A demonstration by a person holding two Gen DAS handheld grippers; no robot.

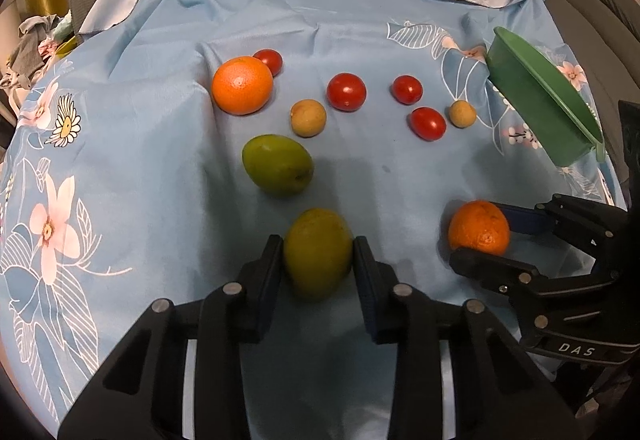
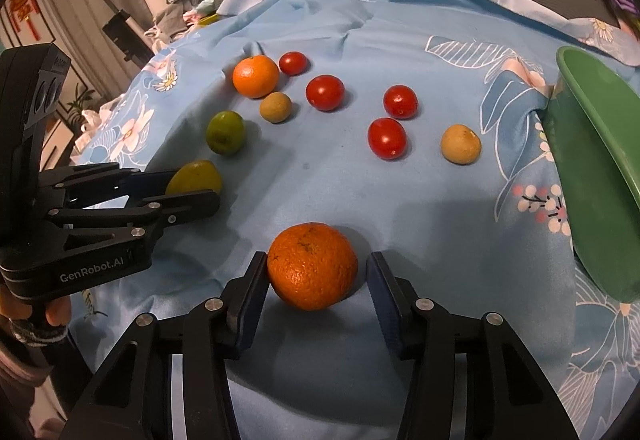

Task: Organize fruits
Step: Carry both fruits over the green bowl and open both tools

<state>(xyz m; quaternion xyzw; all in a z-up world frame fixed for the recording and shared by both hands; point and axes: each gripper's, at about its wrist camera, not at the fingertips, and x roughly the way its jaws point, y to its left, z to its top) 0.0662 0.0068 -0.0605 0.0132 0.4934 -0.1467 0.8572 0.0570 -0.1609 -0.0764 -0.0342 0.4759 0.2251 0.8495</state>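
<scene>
in the left wrist view the left gripper (image 1: 318, 260) is clenched across the widest part of a firm, smooth green fruit (image 1: 318, 254) lying near on the blue cloth (image 1: 160, 144); its underside is hidden. in the right wrist view the right gripper (image 2: 316, 280) brackets a light, pebbly orange (image 2: 312, 266) at its middle, the left pad touching and the right pad apart, while the green bowl (image 2: 592, 168) at right is cut off.
</scene>
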